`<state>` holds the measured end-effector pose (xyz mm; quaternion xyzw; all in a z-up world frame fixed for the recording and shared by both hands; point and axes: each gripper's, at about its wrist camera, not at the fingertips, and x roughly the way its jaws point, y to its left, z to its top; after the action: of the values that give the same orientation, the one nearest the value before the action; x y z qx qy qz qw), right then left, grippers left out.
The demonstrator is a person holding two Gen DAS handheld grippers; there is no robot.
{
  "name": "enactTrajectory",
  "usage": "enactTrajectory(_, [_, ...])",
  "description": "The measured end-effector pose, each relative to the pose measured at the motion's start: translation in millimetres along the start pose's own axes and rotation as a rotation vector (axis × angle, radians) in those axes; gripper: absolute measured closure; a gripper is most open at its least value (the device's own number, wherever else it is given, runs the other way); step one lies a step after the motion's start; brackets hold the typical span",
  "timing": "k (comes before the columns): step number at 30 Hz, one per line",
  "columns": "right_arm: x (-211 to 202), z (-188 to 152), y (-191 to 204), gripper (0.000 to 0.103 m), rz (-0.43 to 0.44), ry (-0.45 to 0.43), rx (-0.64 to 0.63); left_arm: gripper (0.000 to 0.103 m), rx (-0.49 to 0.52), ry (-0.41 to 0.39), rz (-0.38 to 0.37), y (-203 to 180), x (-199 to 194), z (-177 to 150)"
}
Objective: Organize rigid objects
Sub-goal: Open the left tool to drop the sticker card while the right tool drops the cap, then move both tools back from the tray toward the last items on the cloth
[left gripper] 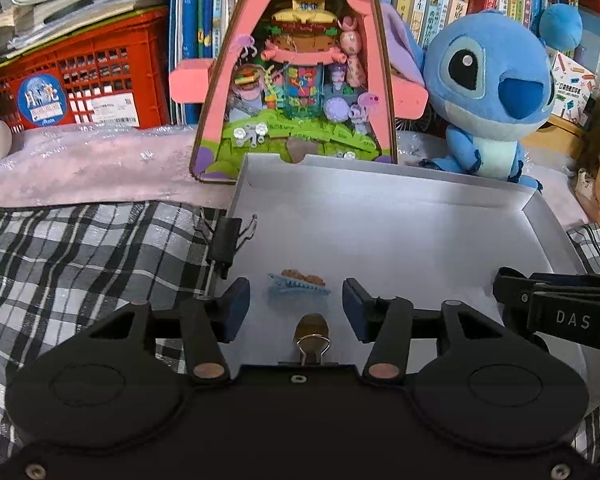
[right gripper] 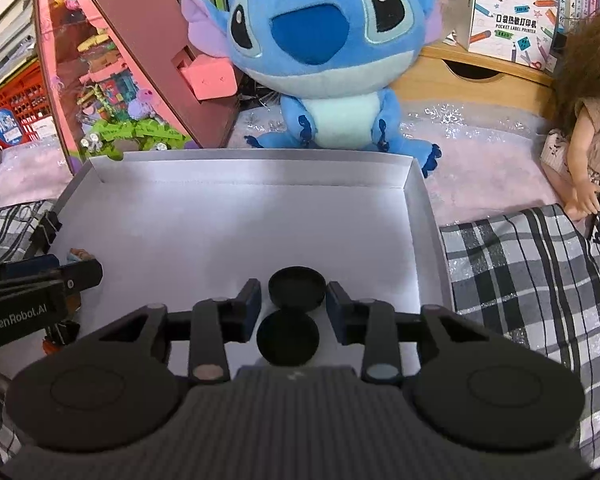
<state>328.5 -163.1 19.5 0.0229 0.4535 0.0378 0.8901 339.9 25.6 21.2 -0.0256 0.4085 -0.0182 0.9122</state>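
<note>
- Left gripper (left gripper: 296, 306) stands parted over the near left of the white box tray (left gripper: 380, 216); a blue hair clip (left gripper: 299, 283) lies on the tray floor between its pads, untouched.
- Right gripper (right gripper: 293, 307) is likewise parted, two black round lids (right gripper: 296, 289) lying between its jaws, free of the pads.
- Risk: lifting either gripper carelessly could nudge these light pieces across the tray.
- The binder clip (left gripper: 225, 240) on the tray's left wall could snag the left gripper.

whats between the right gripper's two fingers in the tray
Two black round lids overlapping, lying on the white tray floor between the open right gripper fingers, untouched; right wrist view.
</note>
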Motion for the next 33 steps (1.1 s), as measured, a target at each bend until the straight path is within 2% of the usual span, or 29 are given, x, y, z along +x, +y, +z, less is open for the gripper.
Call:
enactTrajectory(7, [-21.4,-1.7,1.7,0.041,0.022,-0.05,-0.006,0.042,0.035,-0.067,0.005,-2.9,-29.1,-4.5])
enactTrajectory(16, [-61.9,-19.6,6.2,0.031,0.046,-0.142,-0.057,0.037,0.082,-0.146,-0.036,-5.3,-79.4,-21.9])
enactTrajectory(25, [-111.6,-59.6,5.4,0.028,0.091,-0.221,-0.154,0.034,0.134,-0.209,-0.095,-9.2,-134.7,-61.9])
enactTrajectory(33, [-142.9,-108.4,3.4,0.025,0.116,-0.26,-0.235,0.034,0.18,-0.198,-0.16,-12.6,-161.2,-112.5])
